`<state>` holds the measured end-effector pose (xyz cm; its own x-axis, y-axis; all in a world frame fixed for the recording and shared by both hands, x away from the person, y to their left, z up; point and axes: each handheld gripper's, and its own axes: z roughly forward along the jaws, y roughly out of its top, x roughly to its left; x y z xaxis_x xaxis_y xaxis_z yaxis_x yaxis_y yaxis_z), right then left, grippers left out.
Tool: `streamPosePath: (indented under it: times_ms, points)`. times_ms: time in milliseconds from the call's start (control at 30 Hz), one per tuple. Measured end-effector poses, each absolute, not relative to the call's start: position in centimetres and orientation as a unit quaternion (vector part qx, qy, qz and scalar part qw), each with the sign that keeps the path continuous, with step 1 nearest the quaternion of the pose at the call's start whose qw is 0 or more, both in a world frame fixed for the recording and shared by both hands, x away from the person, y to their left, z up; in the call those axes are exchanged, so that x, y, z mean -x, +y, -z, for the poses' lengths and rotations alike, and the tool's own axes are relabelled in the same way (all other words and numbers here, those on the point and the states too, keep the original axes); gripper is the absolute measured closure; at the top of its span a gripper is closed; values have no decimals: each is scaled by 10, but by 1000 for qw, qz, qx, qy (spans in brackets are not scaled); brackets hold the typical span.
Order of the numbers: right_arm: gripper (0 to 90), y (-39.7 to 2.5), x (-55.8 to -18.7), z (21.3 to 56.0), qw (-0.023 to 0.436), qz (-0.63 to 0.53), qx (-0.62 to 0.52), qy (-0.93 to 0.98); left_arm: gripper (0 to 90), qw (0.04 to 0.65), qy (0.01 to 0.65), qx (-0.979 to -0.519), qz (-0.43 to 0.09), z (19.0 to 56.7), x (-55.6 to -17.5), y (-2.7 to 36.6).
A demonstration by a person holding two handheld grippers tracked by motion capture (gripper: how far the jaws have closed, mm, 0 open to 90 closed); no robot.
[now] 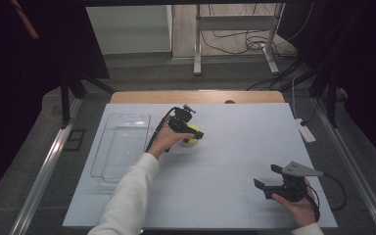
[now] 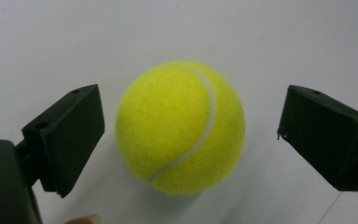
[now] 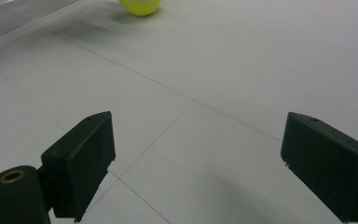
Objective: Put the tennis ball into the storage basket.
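Observation:
A yellow tennis ball (image 1: 194, 133) lies on the white table near its middle. My left gripper (image 1: 190, 131) is right over it, held from the left by a hand in a white sleeve. In the left gripper view the ball (image 2: 180, 127) sits between the two black jaws, which stand wide apart with a gap on each side; the left gripper (image 2: 191, 135) is open. My right gripper (image 1: 269, 177) rests low at the front right, open, with bare table between its jaws (image 3: 198, 163). The ball (image 3: 141, 6) shows far off at the top of the right gripper view.
A clear plastic tray (image 1: 121, 147) lies along the left side of the table, its corner (image 3: 14, 18) in the right gripper view. A white power strip (image 1: 305, 130) sits at the right edge. Cables and a metal frame stand on the floor beyond the table.

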<state>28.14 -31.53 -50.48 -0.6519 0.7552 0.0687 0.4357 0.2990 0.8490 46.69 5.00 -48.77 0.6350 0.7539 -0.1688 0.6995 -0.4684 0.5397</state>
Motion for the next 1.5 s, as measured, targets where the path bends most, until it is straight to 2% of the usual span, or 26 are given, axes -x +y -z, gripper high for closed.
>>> streamPosePath:
  times_ms: [433,500,633,1500]
  points:
    - [98,-316,-281,505,176,-455,-379,787,106,271,438,-857,-38,497,-468,47]
    - [98,-316,-281,505,176,-455,-379,786,133,268,441,-856,-36,498,-469,47]
    - [98,-316,-281,505,177,-455,-379,786,254,272,444,-852,-42,499,-467,50]
    - [98,-317,-281,504,179,-455,-380,785,269,278,426,-859,-61,482,-459,53]
